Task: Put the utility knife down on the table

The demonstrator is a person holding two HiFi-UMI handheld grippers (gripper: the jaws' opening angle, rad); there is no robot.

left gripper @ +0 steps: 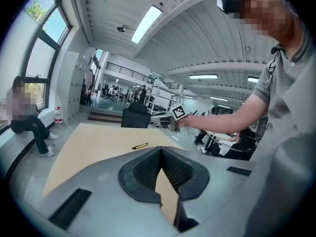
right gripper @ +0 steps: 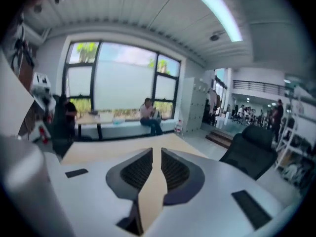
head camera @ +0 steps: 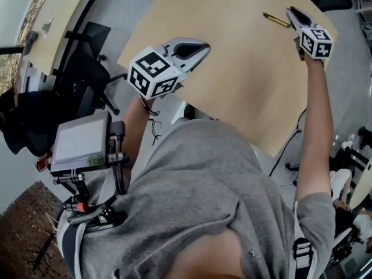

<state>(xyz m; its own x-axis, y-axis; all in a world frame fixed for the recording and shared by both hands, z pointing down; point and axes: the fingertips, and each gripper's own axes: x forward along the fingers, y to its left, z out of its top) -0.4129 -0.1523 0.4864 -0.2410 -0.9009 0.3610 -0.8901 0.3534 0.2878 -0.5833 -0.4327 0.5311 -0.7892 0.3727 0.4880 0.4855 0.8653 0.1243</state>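
Left hand-held gripper point(head camera: 200, 50) overhangs table point(head camera: 232, 74) edge, knife point(head camera: 276, 20) beyond.

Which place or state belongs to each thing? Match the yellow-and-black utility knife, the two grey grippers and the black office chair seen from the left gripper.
Things:
1. yellow-and-black utility knife
2. grey left gripper
3. grey right gripper
4. black office chair

Places and states:
A. jaws a little apart, nothing between them
B. stands beyond the table's far end
C. lies flat on the pale wooden table
D. jaws together at the tips, nothing between them

Pairs: 1-C; 2-D; 3-A; 4-B
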